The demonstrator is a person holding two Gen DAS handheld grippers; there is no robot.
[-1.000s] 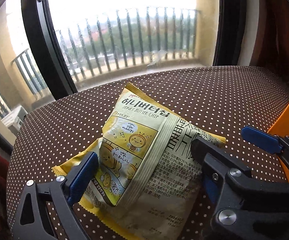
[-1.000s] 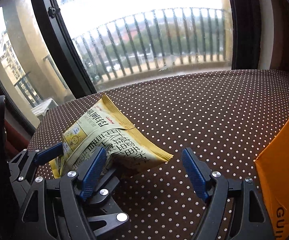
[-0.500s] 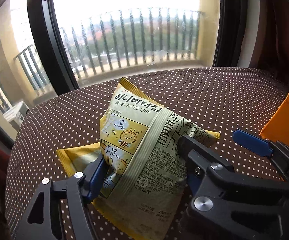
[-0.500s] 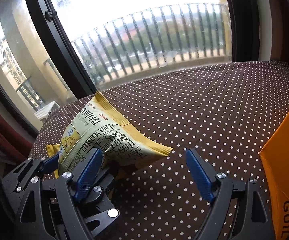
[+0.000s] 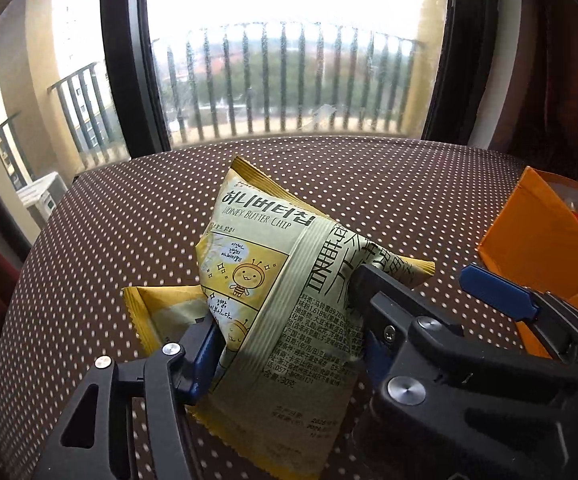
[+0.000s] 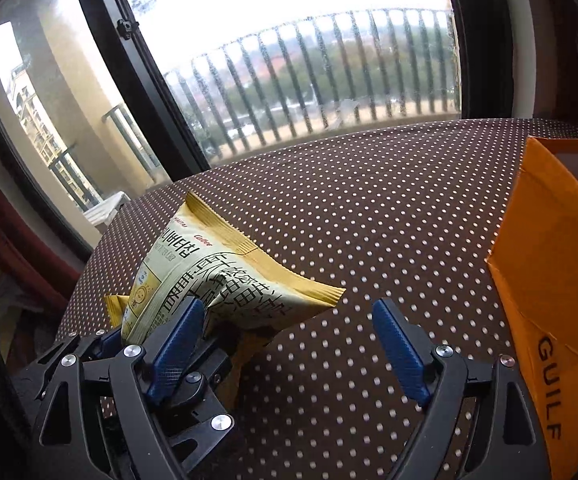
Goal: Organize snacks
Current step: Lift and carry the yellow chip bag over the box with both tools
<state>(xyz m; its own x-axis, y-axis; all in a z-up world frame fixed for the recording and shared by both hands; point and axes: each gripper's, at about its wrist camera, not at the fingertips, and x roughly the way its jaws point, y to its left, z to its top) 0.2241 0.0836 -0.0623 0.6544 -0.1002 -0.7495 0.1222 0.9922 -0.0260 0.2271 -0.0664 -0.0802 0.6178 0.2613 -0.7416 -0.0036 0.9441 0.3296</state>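
A yellow Honey Butter Chip bag (image 5: 273, 280) is pinched between the two fingers of my left gripper (image 5: 289, 332) and is lifted off the dotted table. A second yellow bag (image 5: 165, 308) lies flat beneath it. In the right wrist view the held bag (image 6: 225, 288) hangs at the left, with the left gripper under it. My right gripper (image 6: 289, 344) is open and empty, just right of the bag, over the tablecloth. An orange cardboard box (image 6: 553, 280) stands to the right; in the left wrist view the box (image 5: 537, 236) is open with something red inside.
The table has a brown cloth with white dots (image 6: 369, 216). A large window with a black frame (image 5: 129, 60) and balcony railing lies behind the table's far edge. The right gripper's blue fingertip (image 5: 497, 292) shows in the left wrist view.
My left gripper has closed on the chip bag and raised it off the table. The orange box has come further into both views. The right gripper has stayed open.
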